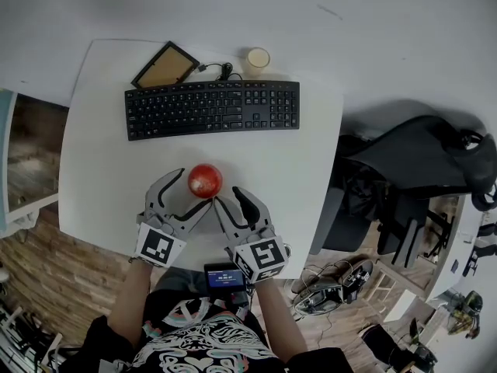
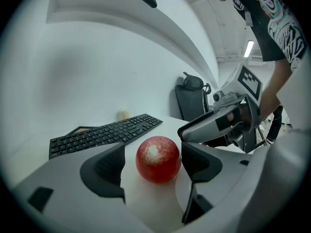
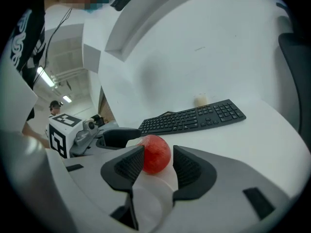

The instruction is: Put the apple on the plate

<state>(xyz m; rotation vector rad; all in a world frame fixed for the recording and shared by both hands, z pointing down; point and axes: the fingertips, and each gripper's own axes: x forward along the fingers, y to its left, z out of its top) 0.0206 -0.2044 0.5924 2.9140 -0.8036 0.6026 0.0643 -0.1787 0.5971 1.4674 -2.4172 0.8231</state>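
Shining red, the round apple [image 1: 205,180] sits on the table [image 1: 101,169].

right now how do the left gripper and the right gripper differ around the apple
The left gripper holds its jaws wide apart; the right gripper holds them noticeably narrower. The apple sits in the mouth of the left gripper, between its jaws, but just beyond the tips of the right gripper. Shared: both are open, neither grips the apple, and both point at it low over the white table.
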